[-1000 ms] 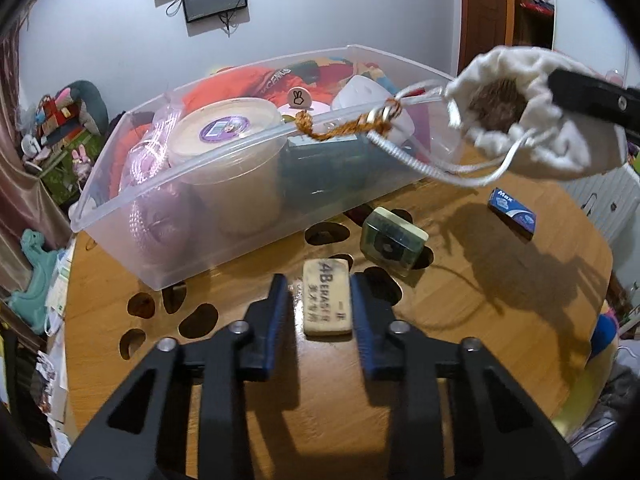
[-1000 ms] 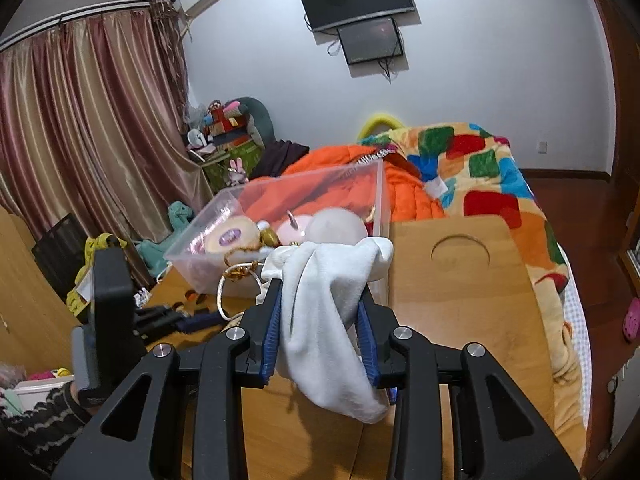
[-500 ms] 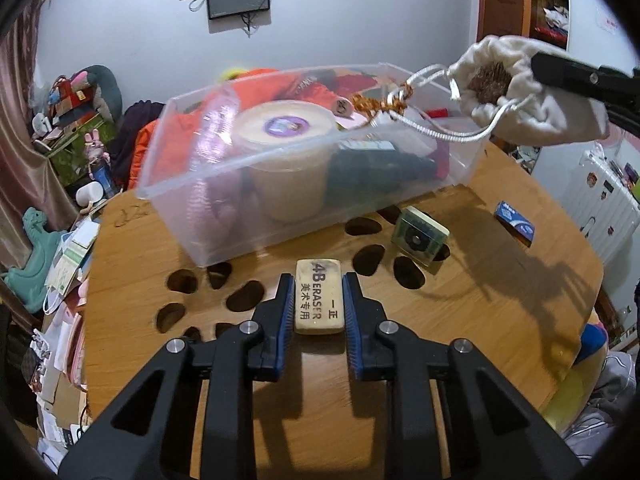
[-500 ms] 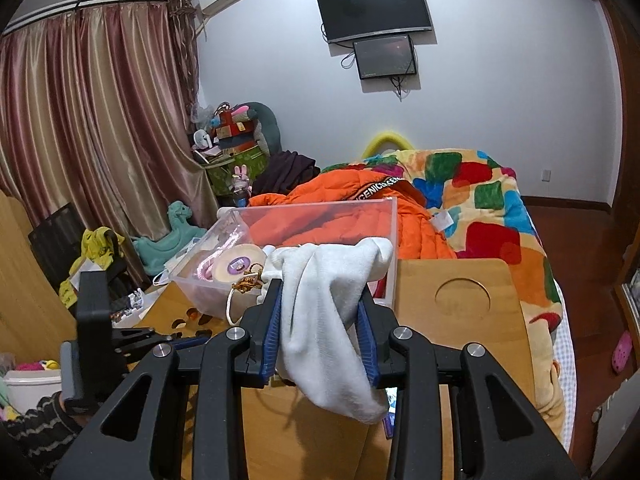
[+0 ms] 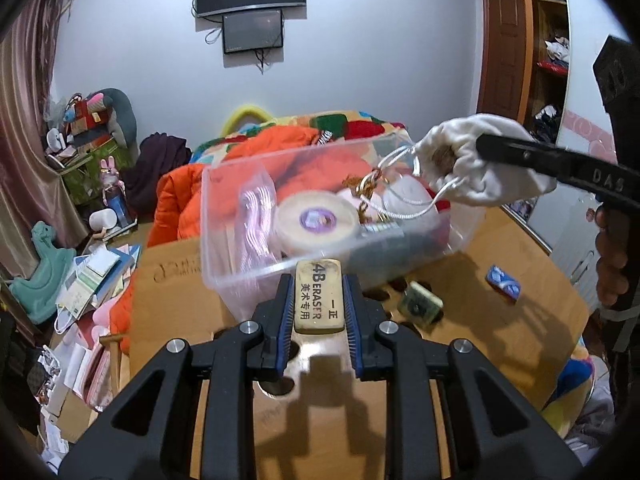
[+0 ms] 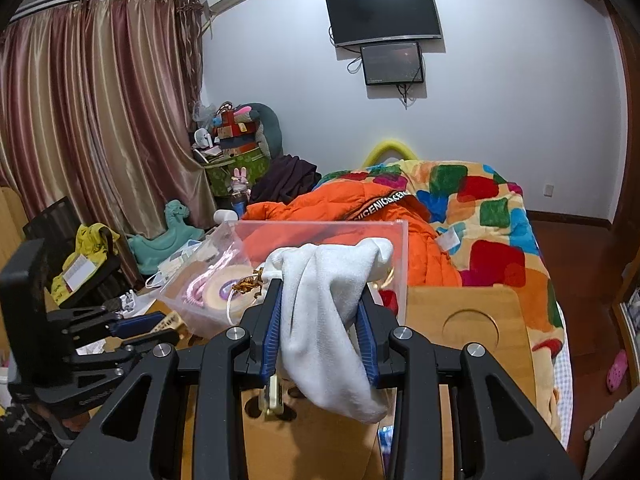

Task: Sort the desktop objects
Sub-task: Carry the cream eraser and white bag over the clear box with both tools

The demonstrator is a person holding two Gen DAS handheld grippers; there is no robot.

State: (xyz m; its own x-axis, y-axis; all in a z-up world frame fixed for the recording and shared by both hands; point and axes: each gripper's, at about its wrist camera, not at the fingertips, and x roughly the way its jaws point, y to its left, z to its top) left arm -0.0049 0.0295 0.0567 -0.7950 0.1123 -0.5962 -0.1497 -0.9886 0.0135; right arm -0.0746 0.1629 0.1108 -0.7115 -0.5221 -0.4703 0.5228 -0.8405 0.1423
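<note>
- Left gripper (image 5: 319, 299): jaws clamped on the long sides of a 4B eraser (image 5: 319, 295), lifted off the bench (image 5: 500, 344) just before the near wall of the clear plastic bin (image 5: 224, 240).
- Eraser: likely light, firm, slightly rubbery; side grip looks secure.
- Bin contents: tape roll (image 5: 316, 216) plain; darker items beneath hard to make out.
- On the bench beyond: a small green block (image 5: 420, 305) and a blue packet (image 5: 503, 284), labels unreadable.
- Right gripper (image 6: 319, 312): jaws clamped on a white drawstring pouch (image 6: 324, 320), held over the bin's right end.
- Pouch: soft, limp, cords dangling and liable to snag; contents mostly hidden.
</note>
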